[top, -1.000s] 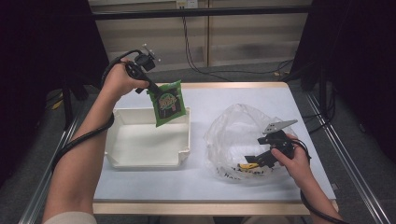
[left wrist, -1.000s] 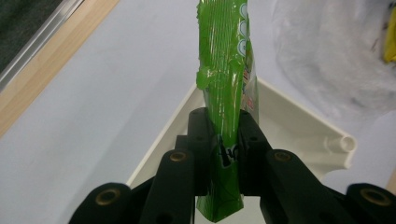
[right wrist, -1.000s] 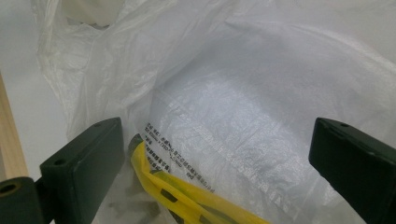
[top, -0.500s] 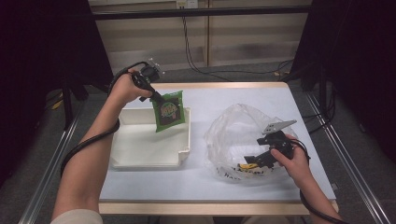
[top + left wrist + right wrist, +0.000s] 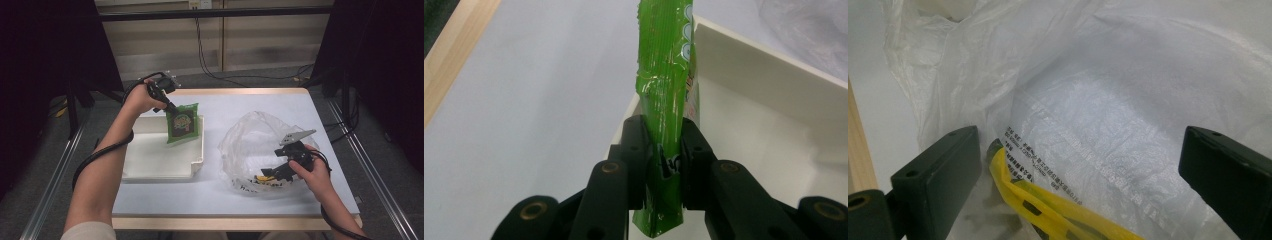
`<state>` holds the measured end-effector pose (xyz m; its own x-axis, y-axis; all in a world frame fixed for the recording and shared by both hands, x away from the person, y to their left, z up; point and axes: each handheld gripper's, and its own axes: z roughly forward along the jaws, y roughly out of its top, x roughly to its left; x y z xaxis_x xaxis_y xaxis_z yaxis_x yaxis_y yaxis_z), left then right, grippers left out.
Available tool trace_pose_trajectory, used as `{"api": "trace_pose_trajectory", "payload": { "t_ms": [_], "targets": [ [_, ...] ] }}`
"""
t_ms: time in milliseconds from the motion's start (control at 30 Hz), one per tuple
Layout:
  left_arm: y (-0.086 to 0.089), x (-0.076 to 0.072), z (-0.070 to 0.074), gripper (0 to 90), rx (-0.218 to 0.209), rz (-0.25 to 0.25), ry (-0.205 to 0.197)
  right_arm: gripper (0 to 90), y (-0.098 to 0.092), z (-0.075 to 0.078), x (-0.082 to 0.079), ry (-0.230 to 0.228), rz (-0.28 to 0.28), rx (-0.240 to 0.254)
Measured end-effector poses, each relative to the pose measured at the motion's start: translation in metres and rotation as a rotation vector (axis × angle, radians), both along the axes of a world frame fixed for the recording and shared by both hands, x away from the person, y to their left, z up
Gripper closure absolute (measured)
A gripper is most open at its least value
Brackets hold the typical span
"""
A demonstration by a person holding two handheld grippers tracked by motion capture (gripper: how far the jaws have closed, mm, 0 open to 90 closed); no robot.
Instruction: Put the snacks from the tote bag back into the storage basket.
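The left gripper [image 5: 169, 106] pinches the top of a green snack bag [image 5: 182, 123]. The bag hangs over the far right corner of the white tray [image 5: 150, 167], at about ten o'clock on the table [image 5: 220, 192]. At four o'clock, the right gripper [image 5: 270, 175] has its jaws wide apart against a clear plastic bag [image 5: 255, 140]. A yellow packet [image 5: 1048, 210] lies inside that bag.

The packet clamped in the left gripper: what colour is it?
Bright green packet, with a printed picture on its front; the colour shows best in the left gripper view.
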<state>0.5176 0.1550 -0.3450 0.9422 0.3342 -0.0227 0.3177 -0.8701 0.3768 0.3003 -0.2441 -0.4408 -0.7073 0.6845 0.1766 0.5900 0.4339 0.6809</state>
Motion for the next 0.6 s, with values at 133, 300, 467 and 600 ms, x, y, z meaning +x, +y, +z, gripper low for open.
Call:
{"api": "trace_pose_trajectory", "payload": {
  "t_ms": [133, 300, 467, 600],
  "targets": [
    [0.0, 0.0, -0.006, 75.4, -0.021, -0.006, 0.0, 3.5, 0.0, -0.001, 0.0, 0.007, -0.003, 0.01],
    [0.004, 0.002, -0.01, 65.8, -0.027, 0.006, -0.014, 3.5, 0.001, -0.002, -0.001, 0.004, -0.001, 0.0],
    [0.01, 0.004, -0.008, 40.9, -0.078, 0.113, 0.019, 3.5, 0.003, 0.0, -0.002, 0.001, -0.001, -0.002],
    [0.016, 0.004, -0.004, 25.3, -0.091, 0.171, 0.022, 3.5, 0.004, 0.001, -0.001, -0.005, 0.006, -0.004]
  ]
}}
